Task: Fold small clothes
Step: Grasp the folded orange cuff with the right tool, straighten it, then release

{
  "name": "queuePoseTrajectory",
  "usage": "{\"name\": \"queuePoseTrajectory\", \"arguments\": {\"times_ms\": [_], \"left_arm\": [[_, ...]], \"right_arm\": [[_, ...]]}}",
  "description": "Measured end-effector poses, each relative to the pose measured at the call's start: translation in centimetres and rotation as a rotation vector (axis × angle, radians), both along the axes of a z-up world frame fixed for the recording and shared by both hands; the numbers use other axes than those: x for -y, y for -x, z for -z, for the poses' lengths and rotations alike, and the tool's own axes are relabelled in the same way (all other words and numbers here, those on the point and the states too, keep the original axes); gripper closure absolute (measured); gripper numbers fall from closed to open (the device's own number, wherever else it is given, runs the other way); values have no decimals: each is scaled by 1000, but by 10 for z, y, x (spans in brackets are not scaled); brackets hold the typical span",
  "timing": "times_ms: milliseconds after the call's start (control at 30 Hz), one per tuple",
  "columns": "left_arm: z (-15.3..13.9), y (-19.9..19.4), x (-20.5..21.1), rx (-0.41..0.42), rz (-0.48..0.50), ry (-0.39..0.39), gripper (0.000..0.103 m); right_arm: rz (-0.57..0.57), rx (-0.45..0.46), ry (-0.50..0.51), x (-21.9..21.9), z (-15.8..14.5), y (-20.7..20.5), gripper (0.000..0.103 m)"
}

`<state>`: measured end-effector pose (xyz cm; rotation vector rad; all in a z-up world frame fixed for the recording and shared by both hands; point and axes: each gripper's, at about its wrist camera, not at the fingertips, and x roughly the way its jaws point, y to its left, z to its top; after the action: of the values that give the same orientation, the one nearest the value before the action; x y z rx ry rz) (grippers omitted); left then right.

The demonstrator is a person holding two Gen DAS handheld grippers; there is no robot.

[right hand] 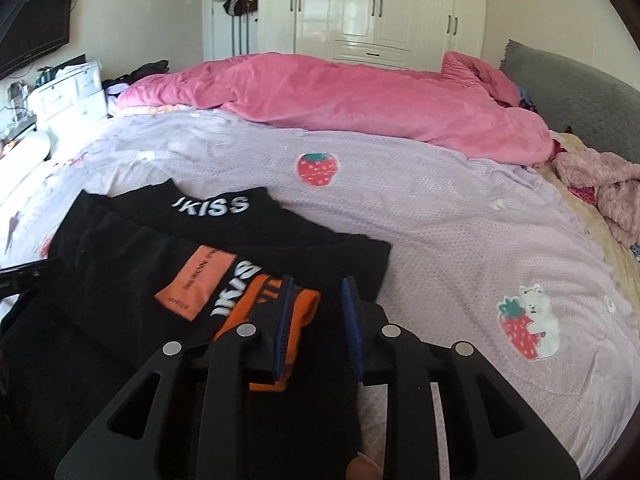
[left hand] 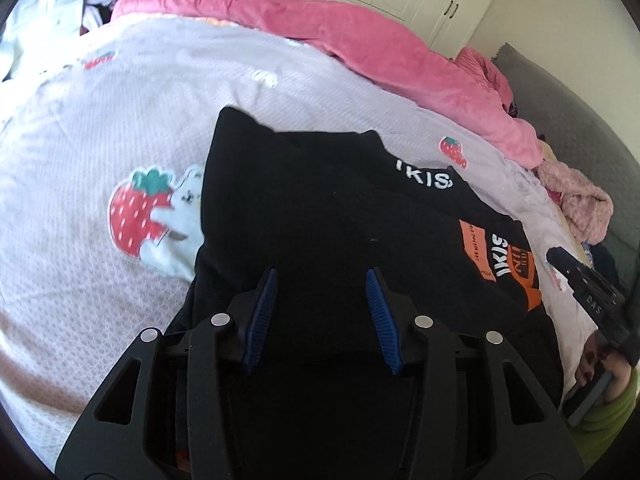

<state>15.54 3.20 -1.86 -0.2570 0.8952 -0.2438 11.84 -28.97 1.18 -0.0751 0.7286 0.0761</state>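
A small black garment (left hand: 328,216) with white "IKISS" lettering and orange patches lies partly folded on the lilac bedspread (left hand: 100,120). My left gripper (left hand: 322,280) is open and empty, just above the garment's near part. In the right wrist view the same garment (right hand: 160,248) lies at the lower left. My right gripper (right hand: 316,286) is open with a narrow gap, over the garment's right edge by the orange cuff (right hand: 304,304). The right gripper also shows at the right edge of the left wrist view (left hand: 588,292).
A pink duvet (right hand: 360,96) is bunched along the far side of the bed. A fluffy pink garment (right hand: 608,184) and a grey headboard (right hand: 580,92) are at the right. White wardrobes (right hand: 376,8) stand behind; white drawers (right hand: 68,92) and a TV (right hand: 36,28) are at the left.
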Motion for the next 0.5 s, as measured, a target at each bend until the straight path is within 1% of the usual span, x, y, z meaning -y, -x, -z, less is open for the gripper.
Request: {"name": "queuePoseTrajectory", "arguments": {"times_ms": [67, 167, 233, 300, 400, 500], "left_arm": [[0, 3, 0, 10, 4, -14, 68], [0, 5, 0, 12, 4, -18, 68], [0, 6, -2, 12, 3, -14, 68], [0, 7, -3, 12, 3, -17, 68], [-1, 9, -4, 14, 2, -21, 68], [-2, 9, -5, 14, 2, -19, 68]], "right_arm": [[-51, -17, -17, -12, 1, 4, 78], [-123, -30, -31, -35, 3, 6, 72], [-165, -33, -30, -51, 5, 6, 72], [-183, -45, -30, -59, 8, 4, 72], [-170, -81, -18, -59, 16, -2, 70], [-107, -148, 5, -48, 32, -10, 66]]}}
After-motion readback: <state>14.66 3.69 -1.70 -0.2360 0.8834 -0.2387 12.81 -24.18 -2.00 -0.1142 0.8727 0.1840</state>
